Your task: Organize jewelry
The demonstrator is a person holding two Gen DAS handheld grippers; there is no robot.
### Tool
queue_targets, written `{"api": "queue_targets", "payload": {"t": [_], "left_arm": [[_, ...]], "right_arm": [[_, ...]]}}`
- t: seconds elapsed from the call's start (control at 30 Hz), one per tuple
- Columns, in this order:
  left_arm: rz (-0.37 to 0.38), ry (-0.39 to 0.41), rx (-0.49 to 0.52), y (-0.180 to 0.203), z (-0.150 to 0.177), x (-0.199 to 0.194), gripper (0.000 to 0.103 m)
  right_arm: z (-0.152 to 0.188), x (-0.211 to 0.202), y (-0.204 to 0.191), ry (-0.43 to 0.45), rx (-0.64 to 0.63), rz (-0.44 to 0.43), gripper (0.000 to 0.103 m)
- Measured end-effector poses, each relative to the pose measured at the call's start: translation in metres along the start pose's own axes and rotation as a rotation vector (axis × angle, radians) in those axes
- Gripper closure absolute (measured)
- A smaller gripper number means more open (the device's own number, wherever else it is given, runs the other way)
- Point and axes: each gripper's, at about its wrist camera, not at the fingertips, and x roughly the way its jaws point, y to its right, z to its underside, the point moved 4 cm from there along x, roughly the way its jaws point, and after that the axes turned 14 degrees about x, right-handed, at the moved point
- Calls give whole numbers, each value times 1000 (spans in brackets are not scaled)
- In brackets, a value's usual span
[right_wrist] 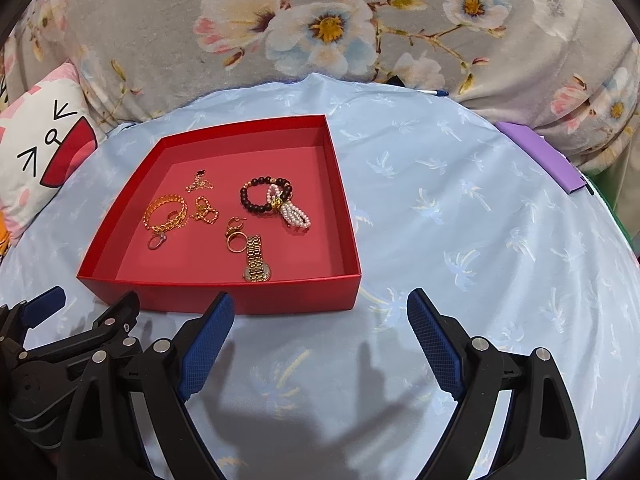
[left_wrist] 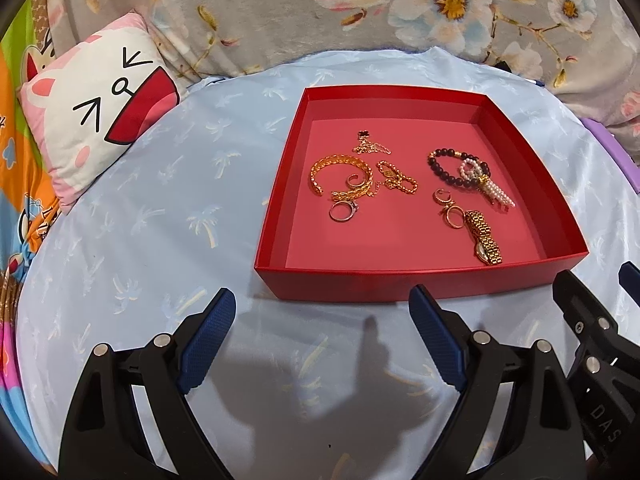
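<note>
A shallow red box (left_wrist: 400, 292) (right_wrist: 240, 304) rests on a light blue cloth and holds several pieces of jewelry. Inside lie a gold bangle (left_wrist: 340, 170) (right_wrist: 166, 214), a silver ring (left_wrist: 342, 212) (right_wrist: 155, 242), a gold chain (left_wrist: 398, 180), a dark bead bracelet (left_wrist: 444, 168) (right_wrist: 256, 198) tangled with a pearl strand (left_wrist: 496, 192) (right_wrist: 294, 216), a gold ring (left_wrist: 452, 214), and a gold watch (left_wrist: 484, 240) (right_wrist: 256, 260). My left gripper (left_wrist: 322, 304) hovers open just before the box's near wall, holding nothing. Beside it, my right gripper (right_wrist: 320, 304) is open and holds nothing.
A cartoon-face pillow (left_wrist: 96, 120) (right_wrist: 36, 152) lies at the left. A grey floral blanket (left_wrist: 360, 12) (right_wrist: 360, 32) bunches up behind the cloth. A purple flat object (right_wrist: 548, 160) sits at the right edge. Bare blue cloth (right_wrist: 460, 220) spreads right of the box.
</note>
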Motion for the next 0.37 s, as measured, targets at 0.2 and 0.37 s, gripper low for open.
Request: {"api": "queue_targets", "payload": {"t": [0.2,0.37], "left_arm": [[9,-9,-7,0,0,-3,17],[2,-1,-5,1,2,-8,17]], "right_arm": [[1,-7,1,9,1,-3,17],[2,-10,2,11,0,-2,17]]}}
